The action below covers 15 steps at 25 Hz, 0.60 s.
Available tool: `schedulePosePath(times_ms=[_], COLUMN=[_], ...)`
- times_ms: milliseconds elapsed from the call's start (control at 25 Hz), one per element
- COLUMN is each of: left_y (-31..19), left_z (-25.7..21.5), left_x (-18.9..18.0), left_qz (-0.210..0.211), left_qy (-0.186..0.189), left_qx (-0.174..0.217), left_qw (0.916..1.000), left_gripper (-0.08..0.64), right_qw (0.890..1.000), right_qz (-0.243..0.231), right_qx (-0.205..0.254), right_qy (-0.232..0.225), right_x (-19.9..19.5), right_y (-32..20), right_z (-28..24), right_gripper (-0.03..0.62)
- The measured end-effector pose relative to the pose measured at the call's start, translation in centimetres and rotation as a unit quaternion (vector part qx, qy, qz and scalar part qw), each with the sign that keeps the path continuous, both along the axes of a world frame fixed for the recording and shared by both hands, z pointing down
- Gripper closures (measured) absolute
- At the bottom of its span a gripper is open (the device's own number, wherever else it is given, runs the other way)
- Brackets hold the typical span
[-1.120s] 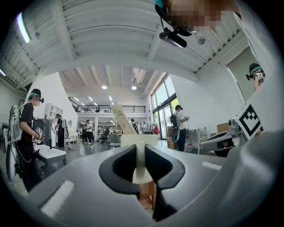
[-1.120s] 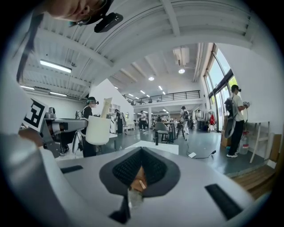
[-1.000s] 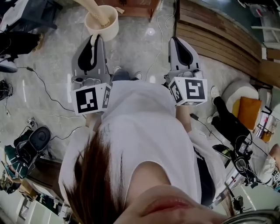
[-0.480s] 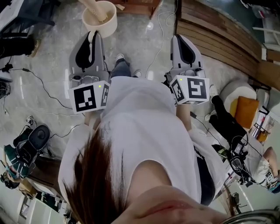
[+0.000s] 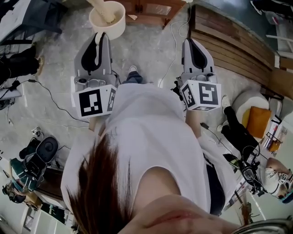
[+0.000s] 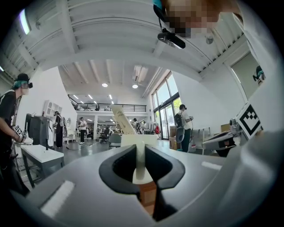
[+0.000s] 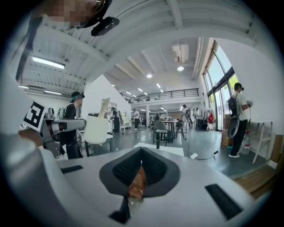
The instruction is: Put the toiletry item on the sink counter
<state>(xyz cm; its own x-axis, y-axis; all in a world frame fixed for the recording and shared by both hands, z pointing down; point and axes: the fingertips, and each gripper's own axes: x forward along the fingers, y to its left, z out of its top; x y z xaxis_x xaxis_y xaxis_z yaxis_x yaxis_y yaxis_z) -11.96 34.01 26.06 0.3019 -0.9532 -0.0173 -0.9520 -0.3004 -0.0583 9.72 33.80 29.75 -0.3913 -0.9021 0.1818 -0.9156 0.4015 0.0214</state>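
When looked at from above in the head view, shows two grippers held out level over a grey stone floor (image 5: pixel 149 48), one at each side of a white shirt (image 5: pixel 146 132). At the upper left, shows the left gripper (image 5: pixel 99 40) pinching the near wall of a cream cup (image 5: pixel 115 28), with a beige tube (image 5: pixel 100 7) leaning inside it. Seems to take the cup by the rim and keep it level so that the cup stays upright and the tube does not fall out while carried. At the upper right, shows the right gripper (image 5: pixel 197 43) carrying nothing, probably kept free to help later. Counted here: two grippers, two marker cubes (image 5: pixel 94 103), one cup, one tube. No sink counter to be found, so judged as still to be reached.

Passing to the left gripper view, shows the jaws narrow and pressed on the thin white wall of the cup (image 6: pixel 148 140) in the middle of the frame, the tube (image 6: pixel 122 119) standing slanted above it. Counted: one cup, one tube; several people (image 6: pixel 184 128) far behind, too small for a sure count.

Passing to the right gripper view, shows the jaws brought fully together in the lower middle with nothing between the pads. At the left of the frame, shows again the same single cup (image 7: pixel 96 129) with its single tube (image 7: pixel 104 107), well apart from these jaws
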Motion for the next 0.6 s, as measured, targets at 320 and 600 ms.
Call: schedulePosePath(times_ms=[320, 600], left_y=[-3.9, -5.7], left_z=[0.4, 0.8], left_x=[-4.2, -6.3], left_qz=[0.008, 0.011], left_qy=[0.001, 0.010], left_qx=[0.005, 0.004], left_qw=[1.0000, 0.9999], left_gripper=[0.512, 0.512], right_qw=[1.000, 1.000], right_qz=[0.016, 0.021], right_qx=[0.001, -0.004], right_qy=[0.004, 0.010], right_x=[-3.5, -5.4], right_y=[-3.6, -5.1], right_z=[0.7, 1.0], right_gripper=[0.588, 0.588])
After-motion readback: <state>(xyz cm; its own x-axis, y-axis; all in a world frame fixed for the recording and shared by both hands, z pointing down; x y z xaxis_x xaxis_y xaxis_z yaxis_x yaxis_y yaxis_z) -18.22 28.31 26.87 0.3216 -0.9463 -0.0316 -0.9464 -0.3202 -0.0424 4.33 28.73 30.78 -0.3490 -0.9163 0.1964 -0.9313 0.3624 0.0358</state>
